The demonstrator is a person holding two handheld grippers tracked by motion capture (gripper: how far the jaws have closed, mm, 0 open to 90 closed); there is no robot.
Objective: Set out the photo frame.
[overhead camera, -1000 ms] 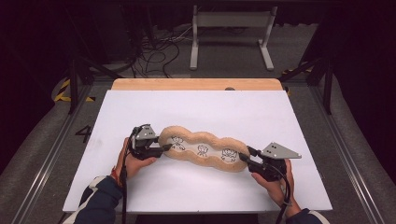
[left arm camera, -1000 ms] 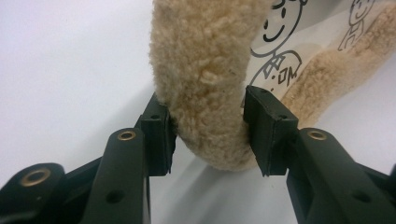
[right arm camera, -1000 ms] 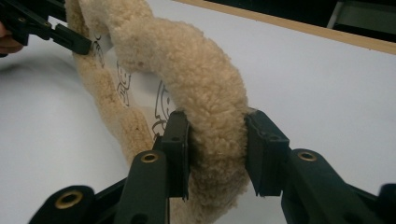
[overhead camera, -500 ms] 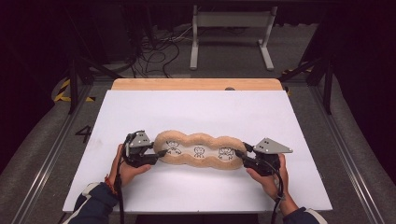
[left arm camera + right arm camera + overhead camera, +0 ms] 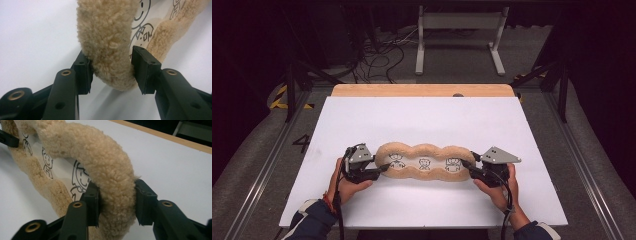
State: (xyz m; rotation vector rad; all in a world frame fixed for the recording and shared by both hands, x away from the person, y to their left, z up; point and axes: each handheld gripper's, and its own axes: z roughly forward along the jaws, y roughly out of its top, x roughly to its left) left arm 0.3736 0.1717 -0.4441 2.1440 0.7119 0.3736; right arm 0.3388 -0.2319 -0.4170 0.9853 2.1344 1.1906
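A long tan fleece cushion (image 5: 424, 148) with three cartoon figures printed on its white middle lies across the near part of the white board (image 5: 422, 115). My left gripper (image 5: 384, 167) holds its left end. In the left gripper view the fleece rim (image 5: 107, 37) sits between the jaws of the left gripper (image 5: 111, 67), with both pads against it. My right gripper (image 5: 466, 165) is at the right end. Its jaws have just been opening. In the right gripper view the rim (image 5: 110, 165) is still between the jaws of the right gripper (image 5: 116, 200), and the pads touch the fleece.
A wooden strip (image 5: 422, 90) runs along the board's far edge. Beyond it are floor cables (image 5: 382, 50) and a grey metal stand (image 5: 459, 35). Metal rails (image 5: 267, 165) flank the table on both sides. Bare board lies ahead of the cushion.
The cushion lay slanted with its left end farther away; it now lies level and nearer the person. Both hands have come back with it.
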